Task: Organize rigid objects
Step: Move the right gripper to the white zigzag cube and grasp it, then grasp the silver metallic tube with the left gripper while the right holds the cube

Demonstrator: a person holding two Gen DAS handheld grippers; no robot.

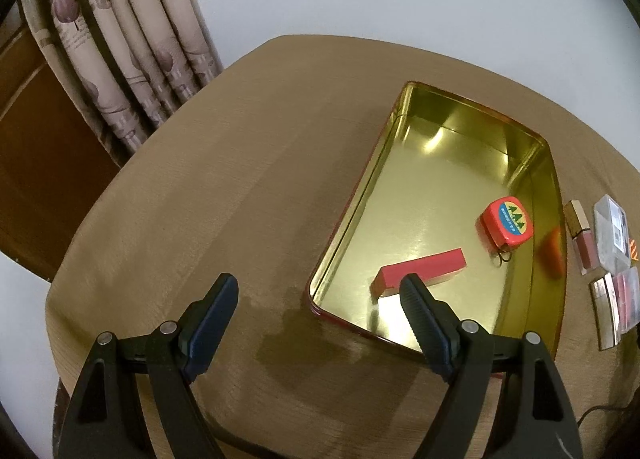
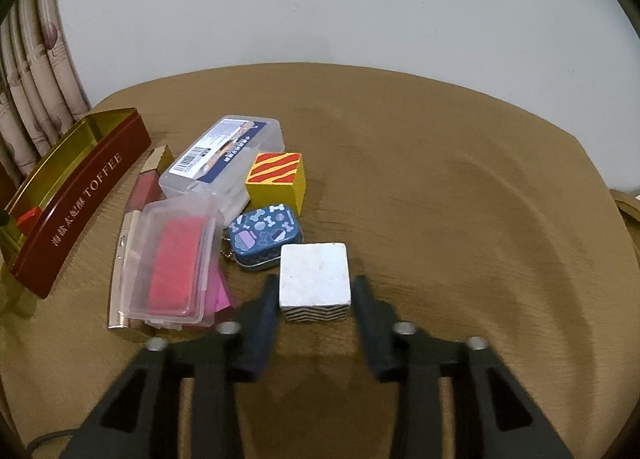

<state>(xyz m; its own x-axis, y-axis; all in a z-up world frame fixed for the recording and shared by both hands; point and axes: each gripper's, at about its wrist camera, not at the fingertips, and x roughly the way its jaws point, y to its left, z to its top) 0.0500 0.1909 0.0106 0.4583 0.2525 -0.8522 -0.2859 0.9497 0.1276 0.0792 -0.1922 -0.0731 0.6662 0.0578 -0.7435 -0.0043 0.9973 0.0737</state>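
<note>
- White cube [image 2: 314, 273] sits on the table [image 2: 460, 219] squarely between your right claw [image 2: 314, 293] pads, clamped at its sides (a squat block, no long axis).
- The tin [image 1: 558, 195] lies to its left; your left claw [image 1: 316, 291] hangs apart, empty, at the tin's near corner.

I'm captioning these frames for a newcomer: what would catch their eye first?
The open gold-lined tin stands out on the brown table, holding an orange tape measure and a red bar. In the right wrist view, the right hand-held gripper closes on a white cube, beside a yellow block with red stripes.
</note>
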